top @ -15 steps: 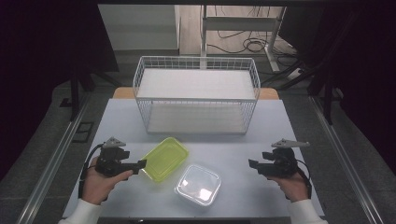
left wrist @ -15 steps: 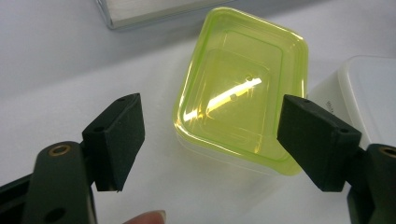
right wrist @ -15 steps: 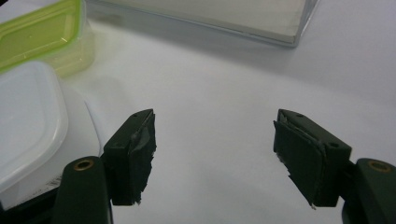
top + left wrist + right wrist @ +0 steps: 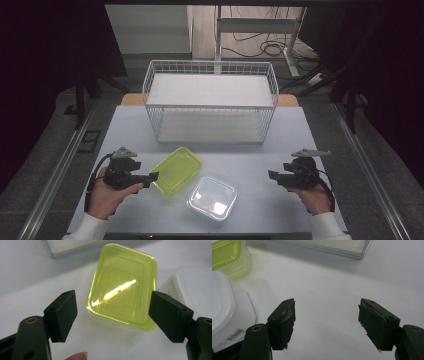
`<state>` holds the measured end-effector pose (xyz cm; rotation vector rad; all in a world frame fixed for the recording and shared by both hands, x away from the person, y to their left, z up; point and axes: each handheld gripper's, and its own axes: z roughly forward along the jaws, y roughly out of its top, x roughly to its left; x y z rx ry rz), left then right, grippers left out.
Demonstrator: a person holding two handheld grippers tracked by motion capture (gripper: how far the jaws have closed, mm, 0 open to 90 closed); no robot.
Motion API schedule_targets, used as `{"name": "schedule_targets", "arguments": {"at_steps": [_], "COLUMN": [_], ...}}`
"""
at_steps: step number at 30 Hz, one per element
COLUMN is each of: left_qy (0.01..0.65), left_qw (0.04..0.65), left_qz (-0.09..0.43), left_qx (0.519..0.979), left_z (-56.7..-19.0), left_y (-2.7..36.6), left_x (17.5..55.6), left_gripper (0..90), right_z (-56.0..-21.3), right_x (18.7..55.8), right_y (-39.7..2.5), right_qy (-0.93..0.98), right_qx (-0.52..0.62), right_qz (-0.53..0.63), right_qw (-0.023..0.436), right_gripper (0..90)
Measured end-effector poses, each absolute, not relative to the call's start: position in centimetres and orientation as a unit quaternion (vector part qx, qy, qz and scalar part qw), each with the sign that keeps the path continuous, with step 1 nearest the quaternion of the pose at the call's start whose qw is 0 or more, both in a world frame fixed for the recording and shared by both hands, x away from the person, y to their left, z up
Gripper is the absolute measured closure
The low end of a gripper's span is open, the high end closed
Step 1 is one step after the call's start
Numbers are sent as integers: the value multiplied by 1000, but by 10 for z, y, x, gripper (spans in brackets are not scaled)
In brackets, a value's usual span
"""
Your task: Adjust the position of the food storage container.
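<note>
You hold your left gripper (image 4: pixel 153 178) just beside the green box (image 4: pixel 176 170), on the side of the box that is away from the clear box (image 4: pixel 212 197). Its jaws are wide apart and nothing is between them. In the left gripper view the green box (image 4: pixel 124 296) lies flat on the table (image 4: pixel 30 277), just past the two black jaws, and the jaws do not touch it. The green box has a see-through green lid, and light shines on it.

The clear box with the white lid sits right next to the green box, on its near side, closer to you. The two boxes look like they almost touch at one corner. I cannot tell if they really touch.

The white wire basket (image 4: pixel 210 102) stands behind the green box, farther from you, with a gap of bare table (image 4: pixel 310 135) between them.

Your right gripper (image 4: pixel 271 175) is well apart from the green box, past the clear box. Its jaws are wide apart too, with only table under them. In the right gripper view the green box (image 4: pixel 227 255) is far up in the corner
</note>
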<state>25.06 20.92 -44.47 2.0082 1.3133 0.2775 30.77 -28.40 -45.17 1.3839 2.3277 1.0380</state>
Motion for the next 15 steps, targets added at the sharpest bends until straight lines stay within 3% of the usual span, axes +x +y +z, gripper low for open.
{"name": "schedule_targets", "arguments": {"at_steps": [15], "left_qy": [459], "left_qw": [330], "left_qz": [67], "left_qx": [822], "left_z": [-442], "left_y": [184], "left_x": [249], "left_gripper": [246], "right_z": [-452], "right_x": [305], "right_y": [-286], "right_qy": [794], "right_qx": [478], "right_qz": [355], "right_qw": [120], "right_gripper": [297]}}
